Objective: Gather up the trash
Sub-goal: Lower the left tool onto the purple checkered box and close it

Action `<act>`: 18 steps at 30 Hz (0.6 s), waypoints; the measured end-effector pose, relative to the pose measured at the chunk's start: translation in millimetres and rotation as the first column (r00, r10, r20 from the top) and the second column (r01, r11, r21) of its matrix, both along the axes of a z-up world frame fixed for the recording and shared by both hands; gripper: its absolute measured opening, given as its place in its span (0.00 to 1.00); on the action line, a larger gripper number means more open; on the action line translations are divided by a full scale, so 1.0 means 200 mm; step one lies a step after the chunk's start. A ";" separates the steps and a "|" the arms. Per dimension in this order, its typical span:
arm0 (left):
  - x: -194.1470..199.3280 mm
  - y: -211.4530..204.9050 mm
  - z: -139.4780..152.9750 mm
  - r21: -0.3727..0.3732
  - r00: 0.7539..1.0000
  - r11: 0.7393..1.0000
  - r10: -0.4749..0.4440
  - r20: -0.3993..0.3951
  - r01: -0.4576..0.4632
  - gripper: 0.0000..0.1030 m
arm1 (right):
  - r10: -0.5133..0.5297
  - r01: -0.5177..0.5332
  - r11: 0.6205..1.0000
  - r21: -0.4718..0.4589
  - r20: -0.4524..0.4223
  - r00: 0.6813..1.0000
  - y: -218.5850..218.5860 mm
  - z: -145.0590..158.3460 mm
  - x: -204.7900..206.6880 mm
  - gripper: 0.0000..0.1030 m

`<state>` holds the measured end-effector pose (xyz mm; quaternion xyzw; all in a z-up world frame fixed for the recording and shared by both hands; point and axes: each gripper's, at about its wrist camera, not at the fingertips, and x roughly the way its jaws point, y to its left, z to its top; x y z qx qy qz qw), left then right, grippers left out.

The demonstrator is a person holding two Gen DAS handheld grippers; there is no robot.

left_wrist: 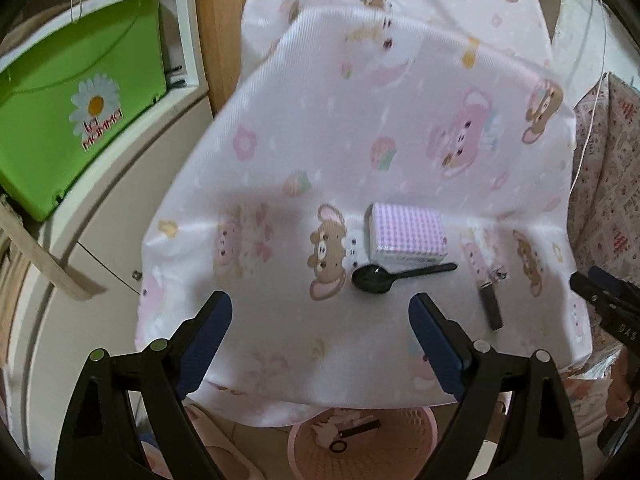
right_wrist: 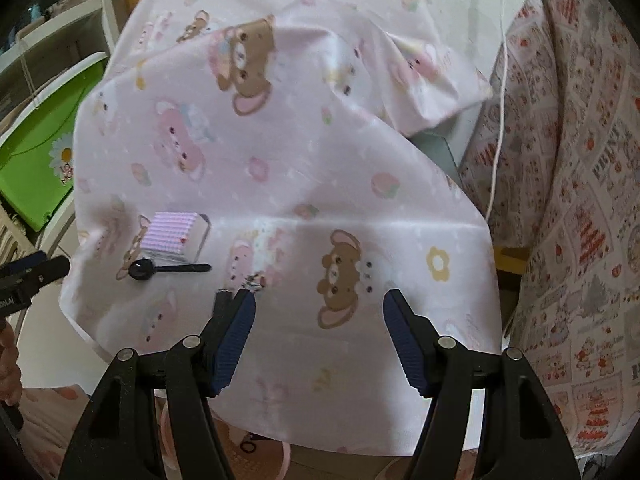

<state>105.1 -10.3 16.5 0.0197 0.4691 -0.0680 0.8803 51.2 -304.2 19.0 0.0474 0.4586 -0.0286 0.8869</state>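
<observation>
On a table under a pink bear-print cloth (left_wrist: pixel 360 140) lie a purple checked box (left_wrist: pixel 406 236), a black plastic spoon (left_wrist: pixel 400 274) just in front of it, and a small dark stick (left_wrist: pixel 490 304) to the right. My left gripper (left_wrist: pixel 320 316) hovers open near the table's front edge, short of the spoon, with nothing between its fingers. My right gripper (right_wrist: pixel 320 304) is open and empty too. Its left finger (right_wrist: pixel 240 320) partly hides the dark stick (right_wrist: pixel 221 300). The box (right_wrist: pixel 176 236) and spoon (right_wrist: pixel 168 269) sit to its left.
A pink basket (left_wrist: pixel 400 444) with small items in it stands on the floor below the table's front edge. A green bin (left_wrist: pixel 76 96) sits on white shelving at the left. A patterned cloth (right_wrist: pixel 580 200) and a white cable (right_wrist: pixel 500 100) are on the right.
</observation>
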 end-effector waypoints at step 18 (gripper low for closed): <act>0.16 -0.26 -0.14 -0.066 0.996 0.994 -0.084 -0.028 0.082 0.87 | 0.073 -0.072 0.997 0.020 -0.097 0.993 0.13 -0.14 0.07 0.67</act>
